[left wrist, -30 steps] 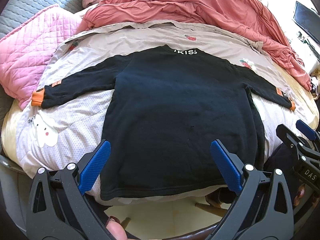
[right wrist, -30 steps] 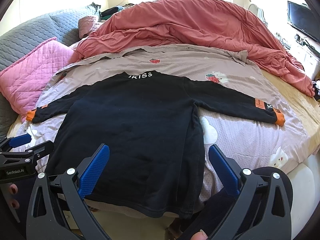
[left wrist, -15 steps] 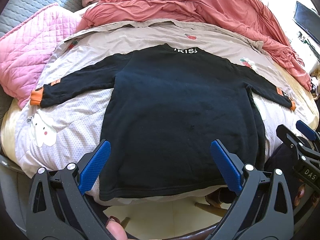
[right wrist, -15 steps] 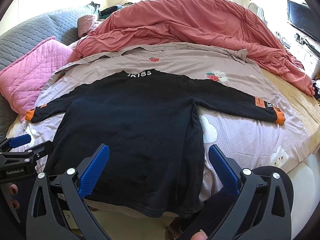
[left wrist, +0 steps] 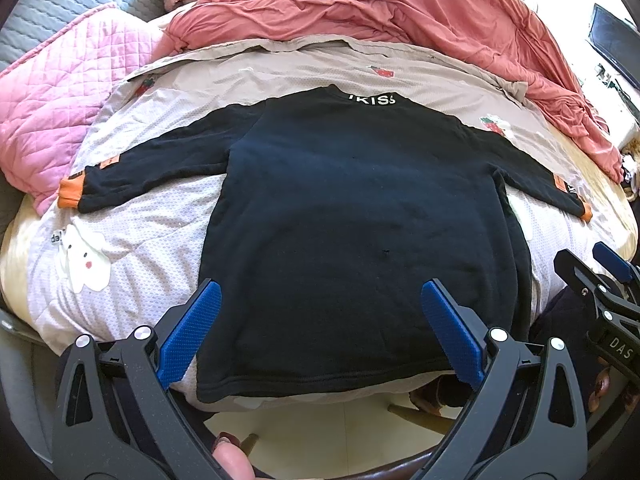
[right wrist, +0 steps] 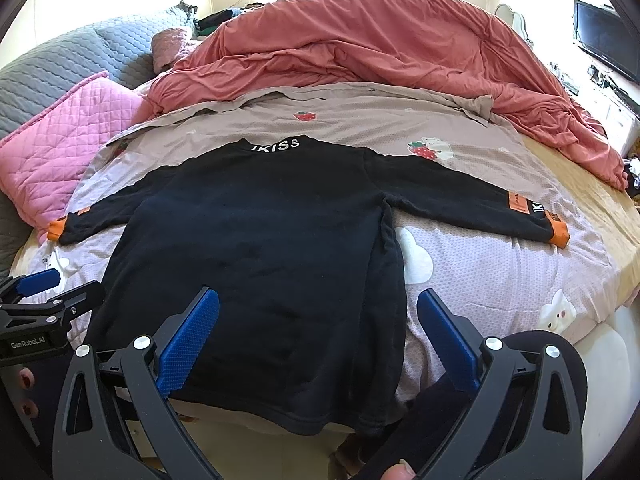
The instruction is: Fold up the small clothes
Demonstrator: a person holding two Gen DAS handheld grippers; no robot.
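Note:
A small black long-sleeved sweatshirt [left wrist: 352,216] [right wrist: 264,248] with orange cuffs and white collar lettering lies flat on the bed, sleeves spread to both sides, hem at the near edge. My left gripper [left wrist: 320,312] hovers open above the hem's left part, nothing between its blue pads. My right gripper [right wrist: 318,316] stands open above the hem's right part, also empty. Each gripper shows at the edge of the other's view: the right gripper [left wrist: 600,276] and the left gripper [right wrist: 44,292].
A lilac printed sheet [left wrist: 132,240] covers the bed under the sweatshirt. A pink quilted pillow [right wrist: 52,152] lies far left, a bunched red duvet [right wrist: 380,40] at the back. A screen [right wrist: 604,36] stands far right. Pale floor [left wrist: 320,432] shows below the bed edge.
Both views have shifted slightly; the sweatshirt lies as before and both grippers stay open.

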